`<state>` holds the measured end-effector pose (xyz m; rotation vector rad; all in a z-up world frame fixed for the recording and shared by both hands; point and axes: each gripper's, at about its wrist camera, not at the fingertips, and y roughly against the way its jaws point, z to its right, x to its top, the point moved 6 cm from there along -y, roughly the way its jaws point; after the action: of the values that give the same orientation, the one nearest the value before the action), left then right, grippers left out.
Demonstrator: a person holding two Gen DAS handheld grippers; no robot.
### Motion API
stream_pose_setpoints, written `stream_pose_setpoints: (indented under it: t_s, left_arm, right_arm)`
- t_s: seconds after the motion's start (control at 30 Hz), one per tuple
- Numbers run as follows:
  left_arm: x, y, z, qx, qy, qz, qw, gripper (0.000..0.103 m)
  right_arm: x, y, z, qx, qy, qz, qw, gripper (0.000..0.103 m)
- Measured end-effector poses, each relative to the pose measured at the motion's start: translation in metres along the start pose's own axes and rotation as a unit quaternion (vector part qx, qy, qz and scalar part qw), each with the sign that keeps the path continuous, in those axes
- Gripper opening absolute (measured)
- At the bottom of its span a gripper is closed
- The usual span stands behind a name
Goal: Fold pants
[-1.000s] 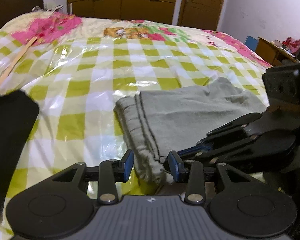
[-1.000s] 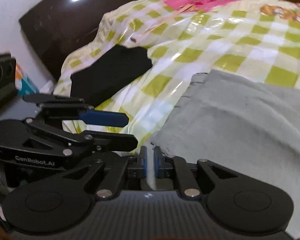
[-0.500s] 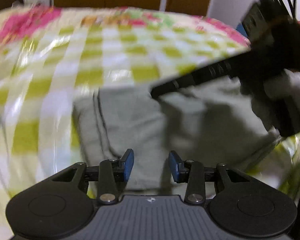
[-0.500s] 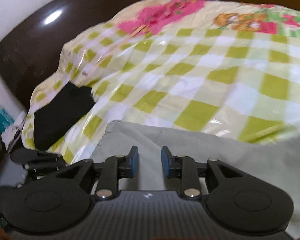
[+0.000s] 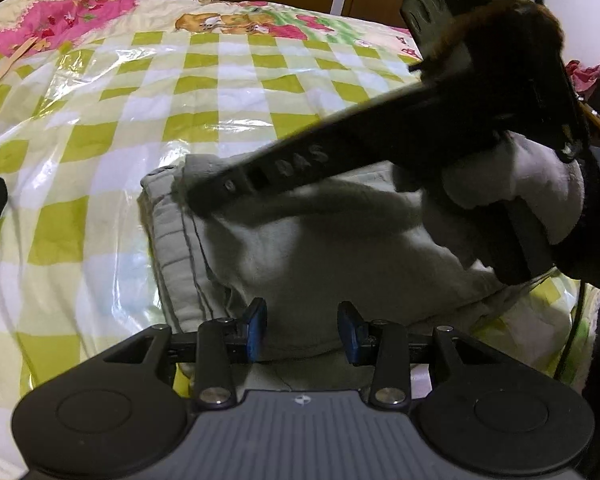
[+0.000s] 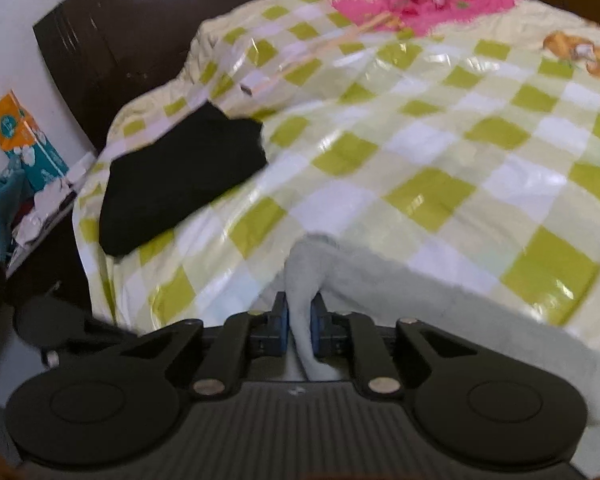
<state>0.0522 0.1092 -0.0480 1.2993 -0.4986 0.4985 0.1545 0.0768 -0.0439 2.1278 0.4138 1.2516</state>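
The grey pants [image 5: 320, 248] lie folded on the checked bedspread [image 5: 112, 128], waistband to the left. My left gripper [image 5: 302, 330] is open, its blue pads on either side of the pants' near edge without pinching it. My right gripper [image 6: 299, 322] is shut on a fold of the grey pants [image 6: 440, 300] and lifts it. In the left wrist view the right gripper's body [image 5: 340, 152] reaches across above the pants toward the far left corner, held by a white-gloved hand [image 5: 532, 184].
A black folded garment [image 6: 180, 176] lies at the bed's left edge. A wooden stick [image 6: 320, 52] lies further up the bed. A dark headboard [image 6: 100, 40] and a bedside shelf with boxes [image 6: 24, 140] stand to the left.
My right gripper opened, moved up over the pants, and shut on a fold near the far corner. My left gripper stayed open and moved onto the pants' near edge.
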Motion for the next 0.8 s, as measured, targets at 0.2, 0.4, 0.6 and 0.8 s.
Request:
stream_pose_setpoints:
  t_s: [0.2,0.4,0.6,0.8]
  left_arm:
    - [0.002,0.002,0.004,0.01,-0.011,-0.003,0.9999,0.051]
    - [0.016,0.013,0.018,0.003,-0.026,0.026,0.9993,0.051]
    - [0.049,-0.014,0.062,-0.029,-0.071,0.061,0.9951,0.051]
    - [0.055,-0.067,0.098,0.015,-0.153,0.037,0.9874,0.052]
  right_arm:
    - [0.006,0.018,0.017,-0.022,-0.039,0.03,0.999,0.024]
    - [-0.024,0.128,0.058,-0.103,-0.119,0.107,0.982,0.04]
    - [-0.111,0.225,0.111,-0.251,-0.225,0.111,0.935,0.046]
    - [-0.179,0.249,0.131,-0.259,-0.315,0.11,0.907,0.048]
